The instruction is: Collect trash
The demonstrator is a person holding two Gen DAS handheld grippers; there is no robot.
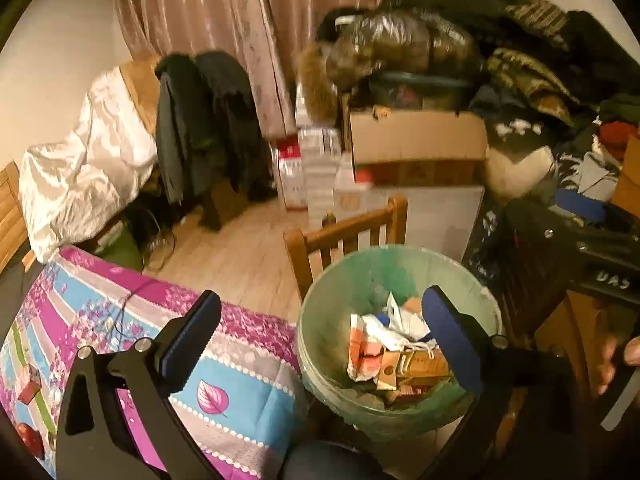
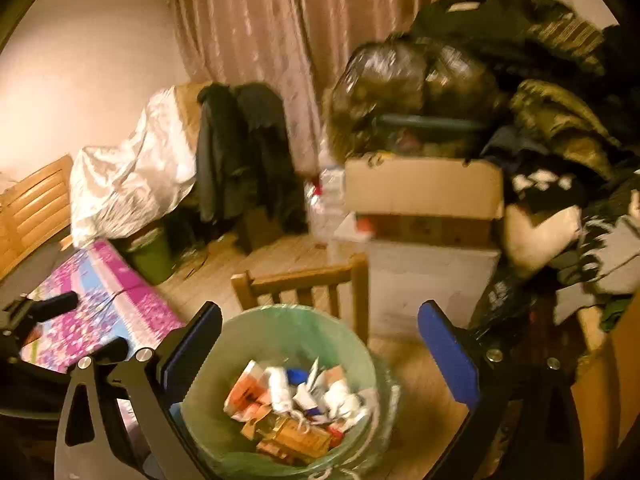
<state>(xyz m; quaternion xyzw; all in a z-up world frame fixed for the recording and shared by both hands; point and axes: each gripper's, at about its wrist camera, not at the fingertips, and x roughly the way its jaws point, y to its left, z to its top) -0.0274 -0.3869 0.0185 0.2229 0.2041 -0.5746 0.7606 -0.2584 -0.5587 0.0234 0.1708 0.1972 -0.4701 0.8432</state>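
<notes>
Hovering over the trash bin (image 1: 400, 340), both grippers, jaws spread wide and pinching nothing. Sitting on the wooden floor (image 1: 240, 252) just beside the corner of the quilt-covered table (image 1: 224, 384), the green-lined bin, with crumpled wrappers and cartons (image 1: 396, 352) lying inside, well below the rim.

Pointing down and forward, the left gripper (image 1: 320, 344), its right pad overlapping the bin's mouth, its left pad over the quilt's edge. Centring more squarely on the bin (image 2: 280, 392), the right gripper (image 2: 320, 352), the trash (image 2: 296, 408) lying straight ahead and below between its pads; likely the nearer one.

Judging the dropping as done. Calling next, probably, for seeking more trash, none being visible in reach; the table's left edge showing only small, unclear items.
</notes>
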